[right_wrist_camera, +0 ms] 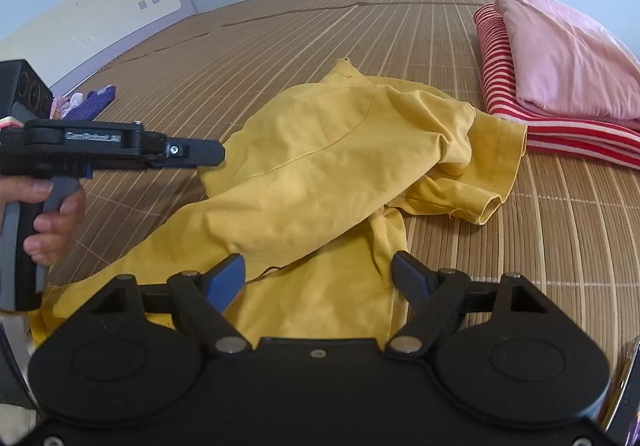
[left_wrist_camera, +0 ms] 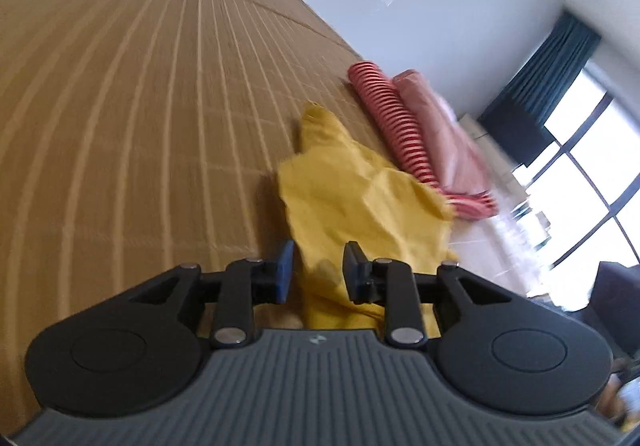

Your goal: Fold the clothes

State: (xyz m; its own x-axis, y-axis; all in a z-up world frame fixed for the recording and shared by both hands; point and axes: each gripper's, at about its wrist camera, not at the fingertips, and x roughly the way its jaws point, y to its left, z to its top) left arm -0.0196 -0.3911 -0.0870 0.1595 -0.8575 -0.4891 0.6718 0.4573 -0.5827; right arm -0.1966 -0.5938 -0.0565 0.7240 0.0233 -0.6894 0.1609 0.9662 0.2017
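left wrist view: your left gripper (left_wrist_camera: 318, 272) has its fingers (left_wrist_camera: 285, 270) partly apart. the yellow shirt (left_wrist_camera: 360, 198) runs up through the gap, but the pads look clear of the cloth, so released. the shirt lies crumpled on the bamboo mat (left_wrist_camera: 140, 106) of the bed, just beside a folded red-striped garment (left_wrist_camera: 394, 122) with a pink garment (left_wrist_camera: 436, 126) on it, at the bed's edge.

right wrist view: your right gripper (right_wrist_camera: 318, 272) is spread wide over the shirt's (right_wrist_camera: 320, 150) near part, gripping nothing. your left hand (right_wrist_camera: 52, 214) holds the other gripper at the mat's (right_wrist_camera: 280, 34) left side.
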